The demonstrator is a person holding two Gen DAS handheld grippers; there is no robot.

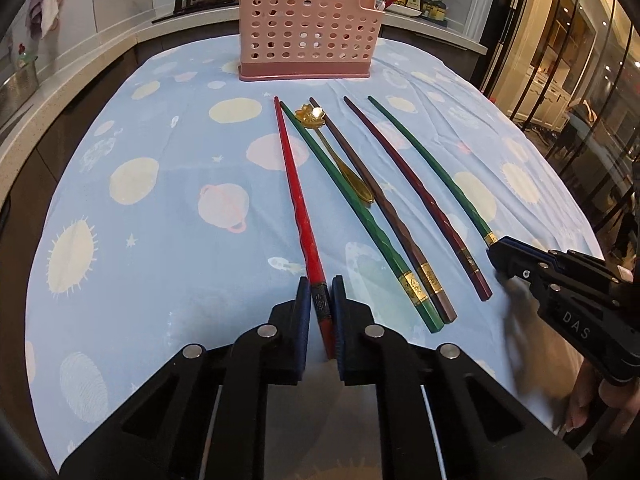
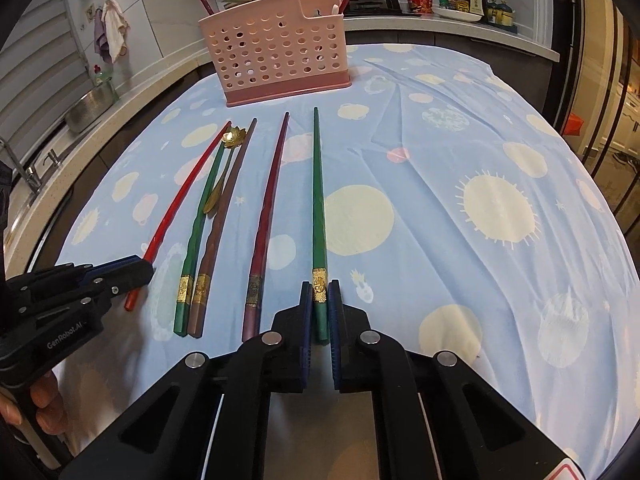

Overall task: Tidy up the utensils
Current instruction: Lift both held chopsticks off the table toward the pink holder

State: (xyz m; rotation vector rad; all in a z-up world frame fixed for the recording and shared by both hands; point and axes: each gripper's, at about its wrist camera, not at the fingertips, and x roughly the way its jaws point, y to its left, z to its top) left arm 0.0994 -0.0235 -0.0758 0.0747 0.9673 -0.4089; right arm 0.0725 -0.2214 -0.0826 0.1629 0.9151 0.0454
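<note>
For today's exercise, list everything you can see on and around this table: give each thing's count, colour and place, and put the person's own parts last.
Utensil holder: one, pink, far end of cloth.
Tablecloth: one, blue, planet print.
Red chopstick: one, leftmost.
Green chopsticks: two, one beside spoon, one rightmost.
Brown chopstick: one, middle.
Maroon chopstick: one, right of brown.
Spoon: one, gold, between green and brown.
Left gripper: black, shut on red chopstick.
Right gripper: black, shut on rightmost green chopstick.

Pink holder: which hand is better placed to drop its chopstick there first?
Probably the left, narrowly. Both jaws are shut: left gripper on the red chopstick, right gripper on the green chopstick. The pink holder stands nearly straight ahead of the left.
</note>
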